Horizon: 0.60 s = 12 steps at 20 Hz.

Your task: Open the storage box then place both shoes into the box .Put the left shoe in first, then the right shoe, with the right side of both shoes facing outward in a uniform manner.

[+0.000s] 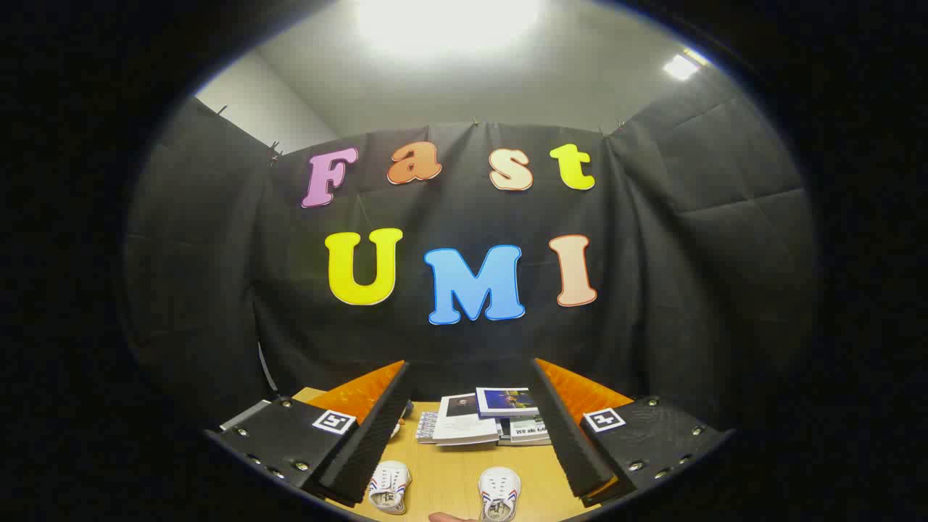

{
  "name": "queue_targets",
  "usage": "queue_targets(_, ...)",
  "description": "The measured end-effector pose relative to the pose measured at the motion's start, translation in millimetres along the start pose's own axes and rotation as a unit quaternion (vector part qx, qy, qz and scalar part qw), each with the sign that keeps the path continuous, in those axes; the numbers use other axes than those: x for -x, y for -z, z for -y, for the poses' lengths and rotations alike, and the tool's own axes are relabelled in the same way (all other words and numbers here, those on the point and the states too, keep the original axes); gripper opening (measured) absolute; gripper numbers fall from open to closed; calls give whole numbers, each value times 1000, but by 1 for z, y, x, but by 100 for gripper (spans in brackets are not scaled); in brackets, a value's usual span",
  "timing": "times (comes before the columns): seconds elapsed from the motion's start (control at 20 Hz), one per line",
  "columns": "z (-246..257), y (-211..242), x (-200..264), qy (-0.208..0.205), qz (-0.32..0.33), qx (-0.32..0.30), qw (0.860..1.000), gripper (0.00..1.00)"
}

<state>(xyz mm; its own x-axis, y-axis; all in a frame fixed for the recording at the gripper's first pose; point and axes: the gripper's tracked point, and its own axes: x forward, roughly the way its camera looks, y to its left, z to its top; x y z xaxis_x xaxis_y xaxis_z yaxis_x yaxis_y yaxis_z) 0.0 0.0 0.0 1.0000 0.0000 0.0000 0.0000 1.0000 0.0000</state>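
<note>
Lying between the fingers, low and close in, two small white fabric shoes with red and blue side stripes, one (389, 487) nearer the left finger and one (499, 494) nearer the right, rest on the light wooden tabletop (449, 471). By my reading nothing is done yet: both shoes wait outside any box. The gripper (464, 424) has its fingers spread wide, holding nothing. Beyond the fingers lies one stack of booklets (482, 418).

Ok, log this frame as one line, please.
gripper: open, holding nothing | two shoes: on table, between fingers | books: beyond | shoes not yet picked
</note>
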Motion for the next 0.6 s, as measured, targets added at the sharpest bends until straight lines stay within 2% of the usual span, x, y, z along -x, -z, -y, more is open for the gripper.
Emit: queue_targets(0.6, 9, 0, -13, 7, -2, 6, 1000, 99)
